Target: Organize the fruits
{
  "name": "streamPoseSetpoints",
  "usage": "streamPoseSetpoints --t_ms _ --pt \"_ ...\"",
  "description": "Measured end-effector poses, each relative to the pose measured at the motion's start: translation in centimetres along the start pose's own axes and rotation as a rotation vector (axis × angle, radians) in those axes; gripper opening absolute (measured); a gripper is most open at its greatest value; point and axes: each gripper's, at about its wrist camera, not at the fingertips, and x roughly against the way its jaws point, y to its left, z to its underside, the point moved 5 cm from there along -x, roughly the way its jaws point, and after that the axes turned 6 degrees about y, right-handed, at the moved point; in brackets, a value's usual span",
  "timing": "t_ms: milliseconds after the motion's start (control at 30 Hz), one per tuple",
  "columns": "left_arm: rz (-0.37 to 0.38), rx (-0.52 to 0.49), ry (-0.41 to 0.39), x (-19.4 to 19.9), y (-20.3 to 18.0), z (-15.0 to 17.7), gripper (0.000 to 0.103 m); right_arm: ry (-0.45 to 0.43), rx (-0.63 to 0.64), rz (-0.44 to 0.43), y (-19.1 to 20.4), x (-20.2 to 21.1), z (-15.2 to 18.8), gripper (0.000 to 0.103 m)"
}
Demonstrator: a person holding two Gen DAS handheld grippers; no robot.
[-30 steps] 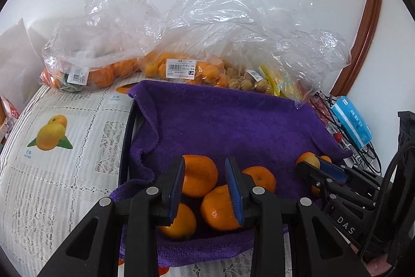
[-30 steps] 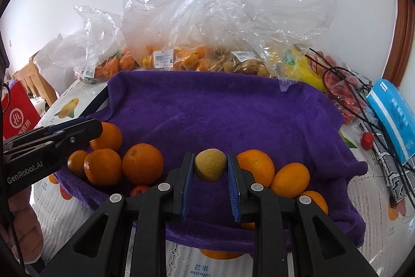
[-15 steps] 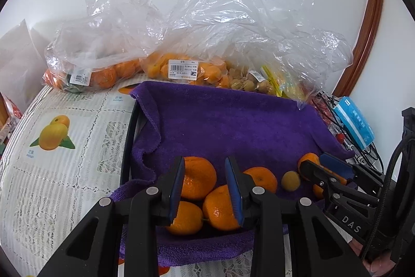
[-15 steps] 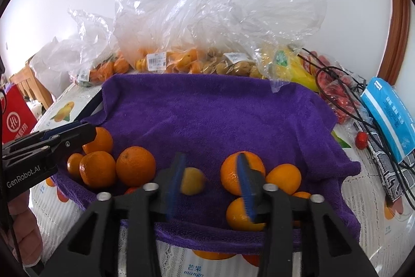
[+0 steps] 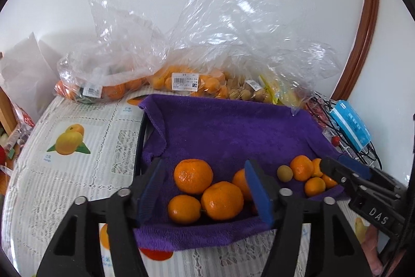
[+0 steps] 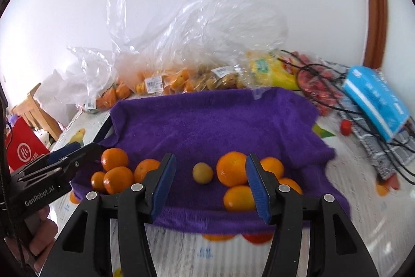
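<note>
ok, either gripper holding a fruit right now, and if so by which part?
Nothing held. The left gripper and right gripper both have jaws opening, pads clear of fruit. The small yellow-green fruit lies loose on the purple towel.

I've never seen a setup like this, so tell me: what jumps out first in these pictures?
A bright purple towel fills the middle of the table, with oranges clustered along its near edge and one small yellow-green fruit lying alone among them. Behind it, crinkled clear plastic bags of fruit pile against the white wall. In front, the right gripper is opening, nothing between its blue pads.
</note>
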Motion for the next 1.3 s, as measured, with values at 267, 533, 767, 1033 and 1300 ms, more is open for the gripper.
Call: streamPoseSetpoints --t_ms 267,533,767,1033,1300 --pt "-0.034 -0.011 -0.001 6.4 -2.1 2.8 0.071 -0.042 0.012 0.097 -0.8 8.2 1.4 0.072" --pt "-0.043 -0.039 -0.043 13.6 -4.3 5.3 0.08 -0.026 -0.043 0.126 -2.2 14.5 5.5 0.082" --pt "-0.056 -0.042 -0.055 17.9 -5.4 7.5 0.087 -0.104 -0.031 0.116 -1.6 19.2 8.6 0.099" --pt "-0.061 -0.042 -0.065 20.8 -6.4 8.5 0.09 -0.102 -0.033 0.145 -1.5 22.2 9.8 0.101" --pt "-0.069 -0.039 -0.067 21.5 -6.6 8.6 0.09 -0.127 -0.055 0.144 -2.0 23.7 10.2 0.101"
